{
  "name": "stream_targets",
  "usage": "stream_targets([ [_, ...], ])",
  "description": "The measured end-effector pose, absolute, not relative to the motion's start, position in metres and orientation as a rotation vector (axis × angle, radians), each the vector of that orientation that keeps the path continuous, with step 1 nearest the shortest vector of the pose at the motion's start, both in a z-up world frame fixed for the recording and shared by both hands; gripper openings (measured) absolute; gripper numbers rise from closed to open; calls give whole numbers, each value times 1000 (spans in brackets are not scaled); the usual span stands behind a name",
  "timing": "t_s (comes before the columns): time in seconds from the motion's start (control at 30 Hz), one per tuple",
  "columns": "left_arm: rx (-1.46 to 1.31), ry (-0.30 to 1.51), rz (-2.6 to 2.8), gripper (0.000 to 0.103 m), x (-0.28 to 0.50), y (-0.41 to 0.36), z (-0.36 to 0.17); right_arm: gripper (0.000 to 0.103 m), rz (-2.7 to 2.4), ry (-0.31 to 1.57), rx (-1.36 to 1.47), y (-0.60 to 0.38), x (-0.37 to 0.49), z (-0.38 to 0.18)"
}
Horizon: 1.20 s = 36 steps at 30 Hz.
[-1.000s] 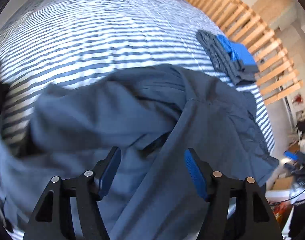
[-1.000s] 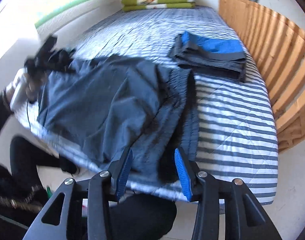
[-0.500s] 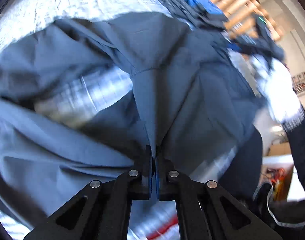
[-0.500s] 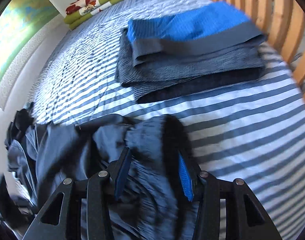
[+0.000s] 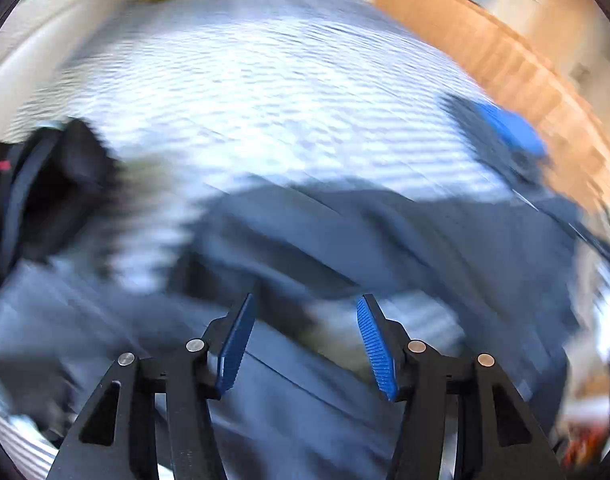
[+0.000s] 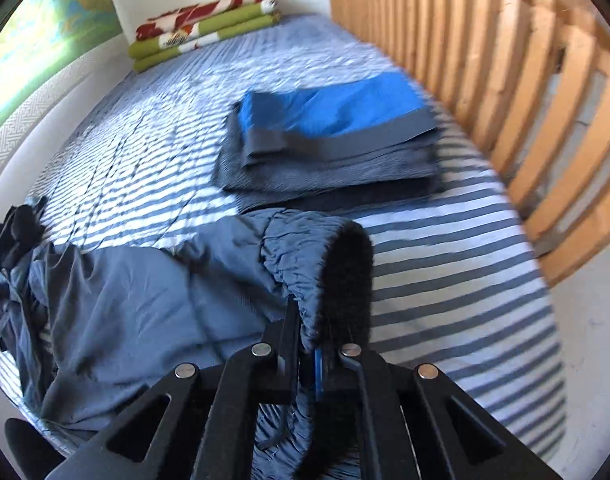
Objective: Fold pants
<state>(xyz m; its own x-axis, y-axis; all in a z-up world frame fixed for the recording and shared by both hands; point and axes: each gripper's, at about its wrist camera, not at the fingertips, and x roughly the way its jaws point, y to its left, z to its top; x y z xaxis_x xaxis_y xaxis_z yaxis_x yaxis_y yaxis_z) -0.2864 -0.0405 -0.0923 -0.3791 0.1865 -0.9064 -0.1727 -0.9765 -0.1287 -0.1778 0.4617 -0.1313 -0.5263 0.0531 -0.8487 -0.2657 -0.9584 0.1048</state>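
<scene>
Early stage: pants [image 6: 145,300] lie crumpled at lower left on the bed [image 6: 445,280], unfolded. Waistband is clamped by closing right tongs [image 6: 309,344]; left tongs [image 5: 303,340] are opening, nothing gripped. All folds remain.

Pants [image 6: 145,304]: 1, on striped bed [image 6: 445,272] | folded garment stack [image 6: 329,148]: 1, beyond pants | folded blankets [image 6: 201,28]: 1 pile, far end of bed | grippers: 2

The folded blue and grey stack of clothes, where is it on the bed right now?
In the right wrist view the folded stack lies on the striped bed, toward the wooden slatted rail on the right, just beyond the waistband of the grey pants.
</scene>
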Motion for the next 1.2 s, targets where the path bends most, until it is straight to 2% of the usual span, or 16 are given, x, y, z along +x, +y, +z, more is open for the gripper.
stream_targets([
  [0.1,-1751,36,2434,75,-330,-64,-122,5,2518,176,-1269,475,-165,-108],
  [0.2,-1916,156,2444,75,-349,-68,-158,5,2428,53,-1203,479,-167,-99],
  [0.33,-2007,94,2435,71,-319,-91,-182,8,2428,-5,-1373,470,-175,-102],
  [0.6,-2012,2,2430,71,-217,-135,-167,13,2559,-99,-1339,400,-175,-64],
  [0.73,-1860,-210,2427,71,-200,-142,-126,26,2635,-204,-1307,351,-194,-51],
  [0.87,-1784,-173,2483,71,-231,-136,-114,30,2715,-132,-1367,326,-217,-52],
  [0.97,-1869,-160,2365,71,-280,-115,-156,42,2800,-83,-1501,300,-236,-66],
  [1.03,-1957,-122,2324,71,-300,-115,-182,43,2851,-45,-1600,278,-252,-82],
  [1.07,-1991,-111,2319,70,-299,-122,-183,43,2875,-18,-1656,264,-262,-92],
  [1.1,-2015,-128,2298,63,-300,-123,-192,43,2889,-1,-1712,250,-271,-101],
  [1.13,-2022,-143,2287,49,-300,-123,-197,43,2898,-3,-1759,235,-280,-111],
  [1.17,-2019,-124,2308,45,-298,-123,-197,43,2898,-38,-1818,216,-292,-125],
  [1.2,-2002,-88,2320,25,-296,-121,-194,43,2889,-82,-1853,203,-297,-138],
])
